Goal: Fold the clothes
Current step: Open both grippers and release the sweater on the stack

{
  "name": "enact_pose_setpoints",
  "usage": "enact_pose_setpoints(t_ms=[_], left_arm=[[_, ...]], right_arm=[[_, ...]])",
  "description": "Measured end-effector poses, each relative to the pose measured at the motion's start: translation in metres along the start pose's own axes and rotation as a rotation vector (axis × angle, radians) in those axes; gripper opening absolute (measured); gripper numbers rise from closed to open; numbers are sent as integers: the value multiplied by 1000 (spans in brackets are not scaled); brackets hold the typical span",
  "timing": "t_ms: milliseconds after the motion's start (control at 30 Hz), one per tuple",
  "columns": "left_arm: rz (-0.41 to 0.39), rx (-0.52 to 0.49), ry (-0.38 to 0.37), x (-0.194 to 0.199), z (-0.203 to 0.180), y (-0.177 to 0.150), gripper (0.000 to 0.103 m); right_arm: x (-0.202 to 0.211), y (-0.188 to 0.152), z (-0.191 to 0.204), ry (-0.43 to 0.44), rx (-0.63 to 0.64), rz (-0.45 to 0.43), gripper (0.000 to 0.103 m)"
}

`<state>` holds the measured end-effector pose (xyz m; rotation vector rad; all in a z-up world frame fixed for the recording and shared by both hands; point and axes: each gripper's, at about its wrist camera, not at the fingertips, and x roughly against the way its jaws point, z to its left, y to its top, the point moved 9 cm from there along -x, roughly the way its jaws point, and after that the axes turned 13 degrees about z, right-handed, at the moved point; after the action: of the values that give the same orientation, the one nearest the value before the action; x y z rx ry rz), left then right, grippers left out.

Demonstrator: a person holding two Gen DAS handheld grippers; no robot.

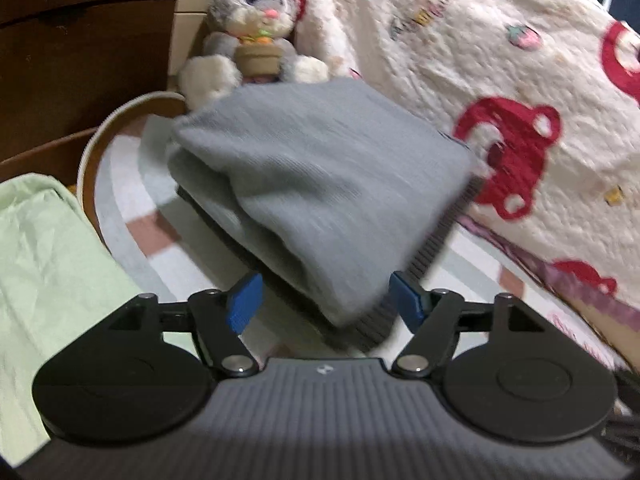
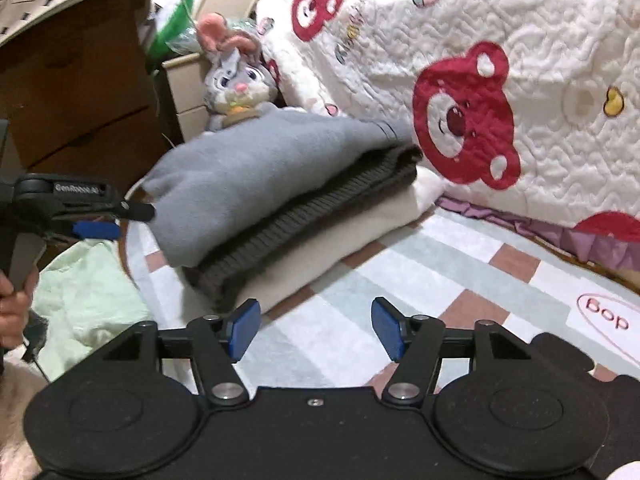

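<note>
A folded light grey garment point(image 1: 320, 184) tops a stack on the checked rug. In the right wrist view the grey garment point(image 2: 248, 184) lies on a dark ribbed knit point(image 2: 320, 216), with a cream piece point(image 2: 340, 248) at the bottom. My left gripper point(image 1: 326, 304) stands open just short of the stack's near corner, and its blue pads point(image 1: 244, 304) do not press the cloth. It also shows at the left edge as the left gripper point(image 2: 96, 230), held by a hand point(image 2: 12, 304). My right gripper point(image 2: 316, 328) is open over bare rug, right of the stack's near end.
A crumpled pale green garment point(image 1: 52, 260) lies left of the stack. Behind the stack sits a plush rabbit point(image 2: 236, 84), with a white quilt printed with red bears point(image 2: 500, 80) to its right. Brown wooden drawers point(image 1: 80, 40) stand at the left. The checked rug point(image 2: 440, 272) runs to the right.
</note>
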<state>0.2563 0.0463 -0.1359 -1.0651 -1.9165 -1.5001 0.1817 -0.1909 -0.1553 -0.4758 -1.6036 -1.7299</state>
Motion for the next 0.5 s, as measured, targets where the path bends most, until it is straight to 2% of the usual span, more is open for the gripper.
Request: enact_pose_setpoints(t_ms=[67,133,167,500], left_arm=[[-10,-22,-34,12,-17,-13,84],[-20,-45,-68,25,-34,-25,96],[-18,-63,-74,30,-42,-31,97],[51,-182,-32,67,-106,-77,99]], right_arm=[[13,-3,3,5,-13,-11,67],[24,-8,4,9,-22,-8,67],[29,-10,5,10,-23,-8,67],[88,-29,1,-42,-41,-24,69]])
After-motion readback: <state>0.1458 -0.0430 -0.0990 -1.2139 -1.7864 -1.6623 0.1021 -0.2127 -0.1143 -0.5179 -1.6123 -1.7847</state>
